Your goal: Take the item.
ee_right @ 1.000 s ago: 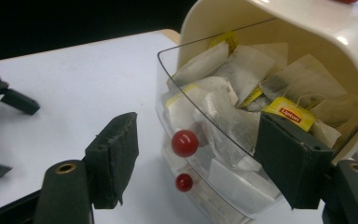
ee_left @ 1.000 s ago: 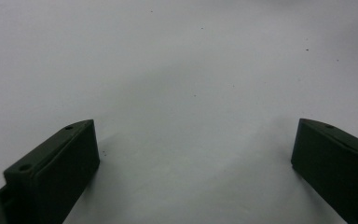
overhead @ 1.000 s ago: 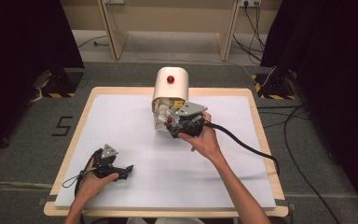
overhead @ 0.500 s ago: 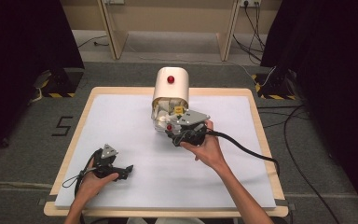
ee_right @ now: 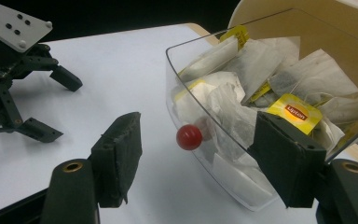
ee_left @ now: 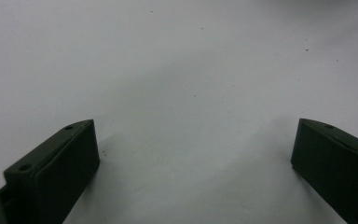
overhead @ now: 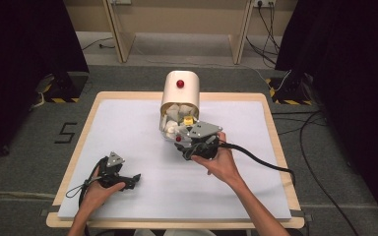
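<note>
A tea-bag dispenser (overhead: 179,96), cream-coloured with a red knob on top, stands at the far middle of the table (overhead: 128,118), and its clear pull-out drawer (ee_right: 223,154) stands open, heaped with tea bags (ee_right: 242,88). The step in hand is judged to be the approach to that drawer: the right gripper (ee_right: 198,144) is held just before it, jaws spread wide, with nothing pinched. In the right gripper view the small red knob (ee_right: 189,136) on the drawer's front is seen between the two jaws, a little apart from both pads, and a yellow Lipton tag (ee_right: 294,113) lies right above the right-hand jaw.

The next move would call for the jaws to be brought in on one target, whether the red knob or a single bag or its tag, and then pressed together squarely.

The left gripper (overhead: 120,178) is rested on the white table cover near the person's side, well apart from the dispenser, its jaws spread and empty over bare surface.

The curved clear wall of the drawer stands between the jaws and most bags, and the bags are piled loosely, so more than one could be caught.
</note>
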Motion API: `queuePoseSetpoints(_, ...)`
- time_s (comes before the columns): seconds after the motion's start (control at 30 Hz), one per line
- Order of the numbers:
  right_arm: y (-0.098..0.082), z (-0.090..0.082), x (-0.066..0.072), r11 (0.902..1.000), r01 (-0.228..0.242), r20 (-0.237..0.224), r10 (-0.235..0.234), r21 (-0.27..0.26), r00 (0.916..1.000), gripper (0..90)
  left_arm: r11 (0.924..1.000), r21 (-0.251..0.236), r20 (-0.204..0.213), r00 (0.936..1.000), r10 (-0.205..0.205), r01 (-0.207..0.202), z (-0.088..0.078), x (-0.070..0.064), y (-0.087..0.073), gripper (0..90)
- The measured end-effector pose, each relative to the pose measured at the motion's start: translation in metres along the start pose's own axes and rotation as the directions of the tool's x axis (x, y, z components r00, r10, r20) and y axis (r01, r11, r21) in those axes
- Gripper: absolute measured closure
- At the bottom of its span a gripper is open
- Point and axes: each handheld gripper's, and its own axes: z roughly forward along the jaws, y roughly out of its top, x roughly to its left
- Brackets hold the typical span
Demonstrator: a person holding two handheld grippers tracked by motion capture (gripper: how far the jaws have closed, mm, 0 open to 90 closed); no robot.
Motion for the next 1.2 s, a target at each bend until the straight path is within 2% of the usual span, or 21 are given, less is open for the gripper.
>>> queuePoseSetpoints(0.63, -0.002, -0.006, 0.006, 0.9998, 0.018, -0.003, -0.018, 0.007, 0.9998, 33.8, 1.0, 0.002, -0.001, 1.0, 0.002, -0.002, 0.0, 0.0, 0.0, 0.0)
queuePoseSetpoints(0.9, -0.002, -0.008, 0.007, 0.9998, 0.01, -0.017, -0.01, 0.017, 0.9998, 34.8, 1.0, 0.002, -0.001, 1.0, 0.002, -0.002, 0.0, 0.0, 0.0, 0.0)
queuePoseSetpoints(1.07, 0.002, -0.011, 0.005, 0.9999, -0.008, -0.022, 0.007, -0.007, 0.9997, 36.2, 1.0, 0.002, -0.001, 1.0, 0.003, -0.003, 0.0, 0.0, 0.0, 0.0)
queuePoseSetpoints(1.2, 0.008, -0.013, -0.002, 0.9994, -0.01, -0.001, 0.01, -0.033, 0.9999, 36.7, 1.0, 0.003, -0.001, 1.0, 0.003, -0.003, 0.0, 0.0, 0.0, 0.0)
